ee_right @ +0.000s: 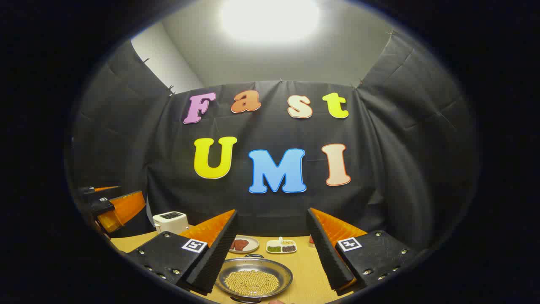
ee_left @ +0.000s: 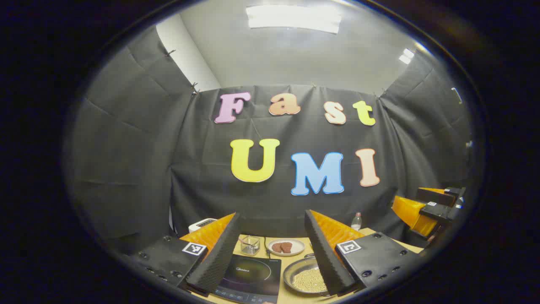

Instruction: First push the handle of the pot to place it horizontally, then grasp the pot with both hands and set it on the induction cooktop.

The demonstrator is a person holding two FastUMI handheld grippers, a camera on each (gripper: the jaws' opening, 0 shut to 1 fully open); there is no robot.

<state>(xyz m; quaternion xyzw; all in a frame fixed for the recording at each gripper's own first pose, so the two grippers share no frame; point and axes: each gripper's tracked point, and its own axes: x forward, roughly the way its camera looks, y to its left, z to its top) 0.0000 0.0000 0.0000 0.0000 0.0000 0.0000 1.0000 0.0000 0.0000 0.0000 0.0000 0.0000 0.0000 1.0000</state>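
Observation:
A shallow steel pot (ee_right: 253, 276) of yellow beans rests on the wooden table (ee_right: 308, 270), low between the fingers of my open right gripper (ee_right: 272, 212). One loop handle (ee_right: 253, 256) shows on its far rim, another at its near edge. In the left gripper view the pot (ee_left: 306, 276) lies just right of the black induction cooktop (ee_left: 253, 274). Above both, my left gripper (ee_left: 272, 215) is open and holds nothing. Each gripper hangs above the table, apart from the pot. The right gripper (ee_left: 428, 209) shows at the far right of that view.
Behind the cooktop stand a glass cup (ee_left: 249, 245) and a plate of brown food (ee_left: 286, 247). A divided dish (ee_right: 282, 246) sits behind the pot. A white toaster (ee_right: 171, 221) is at the back left, a bottle (ee_left: 356, 220) at the back right.

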